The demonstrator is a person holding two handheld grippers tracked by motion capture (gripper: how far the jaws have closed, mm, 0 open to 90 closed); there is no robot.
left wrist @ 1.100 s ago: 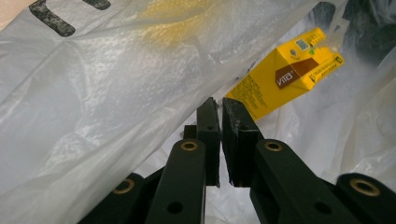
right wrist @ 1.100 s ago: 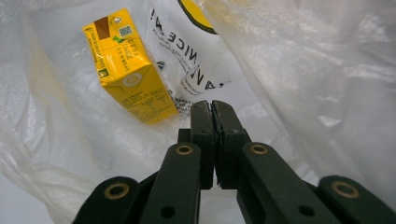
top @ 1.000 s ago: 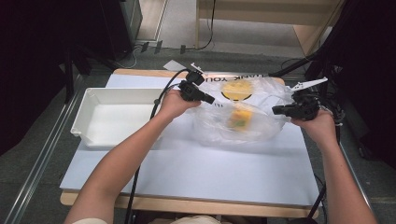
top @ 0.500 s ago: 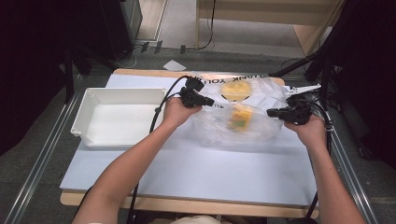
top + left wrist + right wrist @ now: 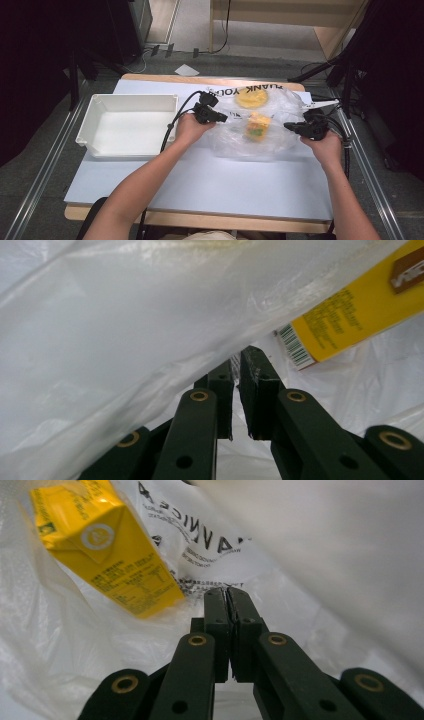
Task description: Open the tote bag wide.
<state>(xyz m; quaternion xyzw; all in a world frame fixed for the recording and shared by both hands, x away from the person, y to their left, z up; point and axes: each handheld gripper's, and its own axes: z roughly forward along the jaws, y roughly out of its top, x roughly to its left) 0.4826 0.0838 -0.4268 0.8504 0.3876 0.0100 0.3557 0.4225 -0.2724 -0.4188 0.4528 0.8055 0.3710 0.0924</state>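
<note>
Here, in the high view, the clear plastic bag (image 5: 260, 131) lies on the table (image 5: 210, 180) just right of the white tray (image 5: 127, 125), the left gripper (image 5: 220, 118) and right gripper (image 5: 290, 126) pinching its opposite edges. In the left gripper view, nearly closed jaws clamp bag film beside the yellow carton (image 5: 350, 315). In the right gripper view, jaws are clenched on film.

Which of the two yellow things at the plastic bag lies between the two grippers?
The yellow carton inside the plastic bag, between the left gripper and the right gripper. The round yellow print sits farther back, beyond both.
</note>
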